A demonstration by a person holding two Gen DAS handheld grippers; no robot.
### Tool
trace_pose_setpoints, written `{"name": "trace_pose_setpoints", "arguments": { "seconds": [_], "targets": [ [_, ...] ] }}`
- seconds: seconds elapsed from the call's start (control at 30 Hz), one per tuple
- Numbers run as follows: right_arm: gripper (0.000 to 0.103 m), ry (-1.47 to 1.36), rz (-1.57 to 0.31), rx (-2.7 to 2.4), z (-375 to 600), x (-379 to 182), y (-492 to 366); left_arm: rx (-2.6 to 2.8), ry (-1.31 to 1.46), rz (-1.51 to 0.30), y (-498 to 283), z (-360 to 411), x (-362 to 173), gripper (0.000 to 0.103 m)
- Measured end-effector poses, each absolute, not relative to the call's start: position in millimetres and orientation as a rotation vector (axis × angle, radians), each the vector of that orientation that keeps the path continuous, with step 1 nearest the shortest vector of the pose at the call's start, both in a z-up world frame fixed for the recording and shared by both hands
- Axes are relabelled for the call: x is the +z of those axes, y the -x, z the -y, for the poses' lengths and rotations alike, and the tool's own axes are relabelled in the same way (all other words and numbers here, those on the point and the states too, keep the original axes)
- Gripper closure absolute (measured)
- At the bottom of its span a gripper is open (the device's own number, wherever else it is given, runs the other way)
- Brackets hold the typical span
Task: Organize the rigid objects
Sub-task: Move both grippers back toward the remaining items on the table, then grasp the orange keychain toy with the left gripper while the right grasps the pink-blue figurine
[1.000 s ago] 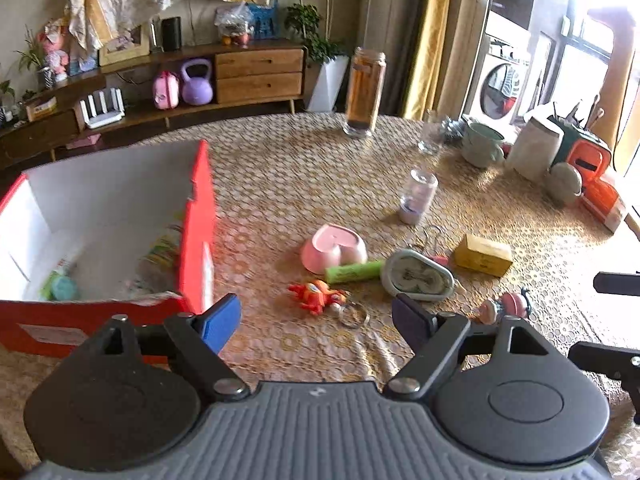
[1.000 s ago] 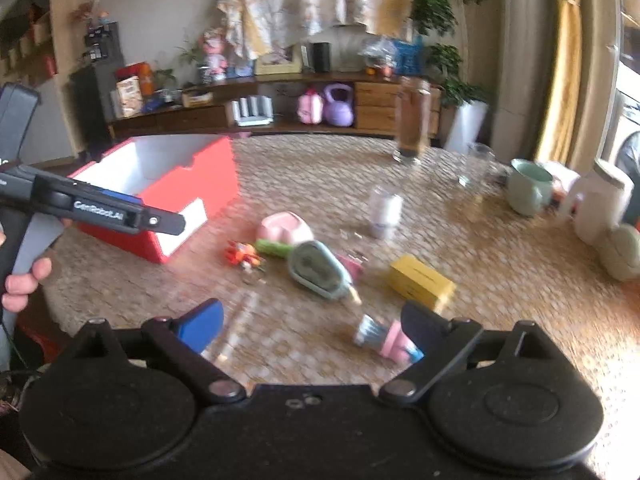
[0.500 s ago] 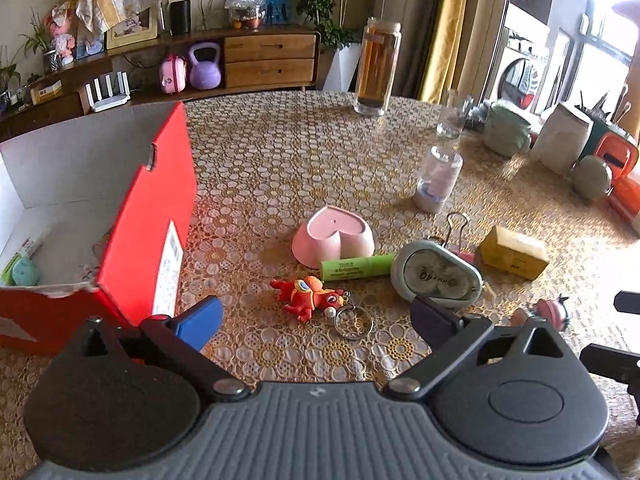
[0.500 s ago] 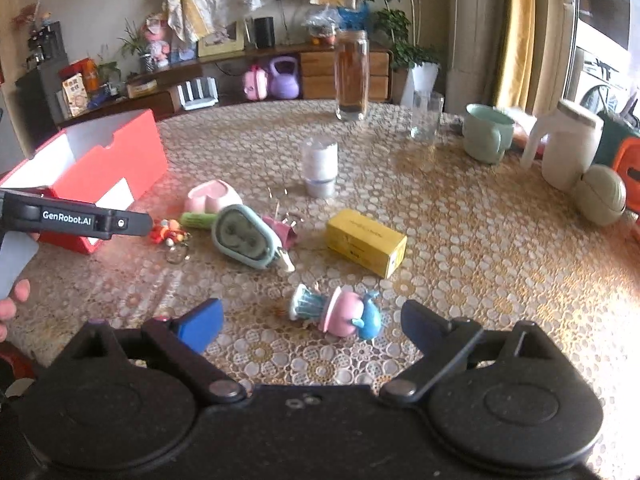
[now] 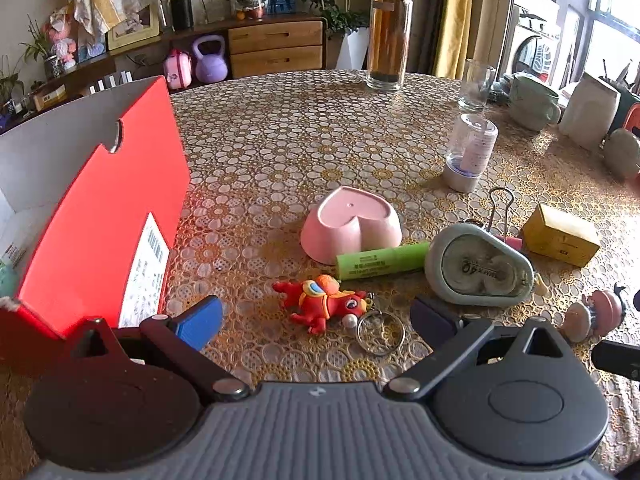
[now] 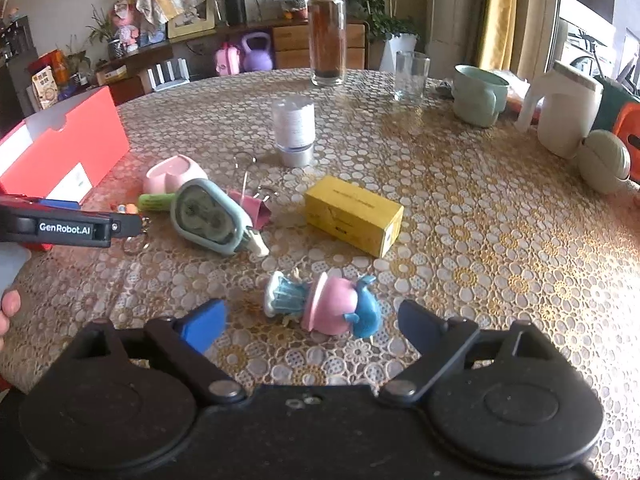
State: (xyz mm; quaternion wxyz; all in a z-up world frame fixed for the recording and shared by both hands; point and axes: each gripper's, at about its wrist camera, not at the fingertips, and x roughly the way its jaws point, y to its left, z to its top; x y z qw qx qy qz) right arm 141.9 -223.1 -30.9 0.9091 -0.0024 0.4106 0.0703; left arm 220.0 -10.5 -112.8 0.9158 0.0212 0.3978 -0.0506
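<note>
My left gripper is open just above a red keychain toy, which lies between its fingers untouched, its key ring beside it. Past it lie a green tube, a pink heart bowl, a grey-green tape dispenser and a yellow box. A red box stands open at the left. My right gripper hangs low over a pink and blue figurine lying on its side. Its jaws are closing slightly, and the pads are clear of the figurine.
A small clear bottle stands mid-table and a pink binder clip lies by the dispenser. A tall glass jar, a drinking glass, a green mug and a white jug stand at the back right.
Both grippers have sunk closer to the table. The left jaws have widened and now bracket the red toy. The figurine has come between the right fingers.
</note>
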Motion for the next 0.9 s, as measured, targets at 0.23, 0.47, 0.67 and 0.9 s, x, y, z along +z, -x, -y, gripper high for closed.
{"name": "trace_pose_setpoints", "arguments": {
  "seconds": [0.23,0.47,0.67,0.9],
  "targets": [
    [0.017,-0.027,-0.861,0.105,222,-38,-150,-0.105,-0.097,-0.807,-225,14,-122,0.003],
    [0.021,-0.059,-0.888,0.082,222,-44,-159,-0.119,-0.114,-0.792,-227,11,-124,0.016],
    [0.027,-0.057,-0.897,0.071,220,-45,-164,-0.164,-0.117,-0.771,-225,14,-123,0.039],
    [0.028,-0.020,-0.889,0.060,216,-43,-163,-0.174,-0.113,-0.769,-225,13,-122,0.043]
  ]
}}
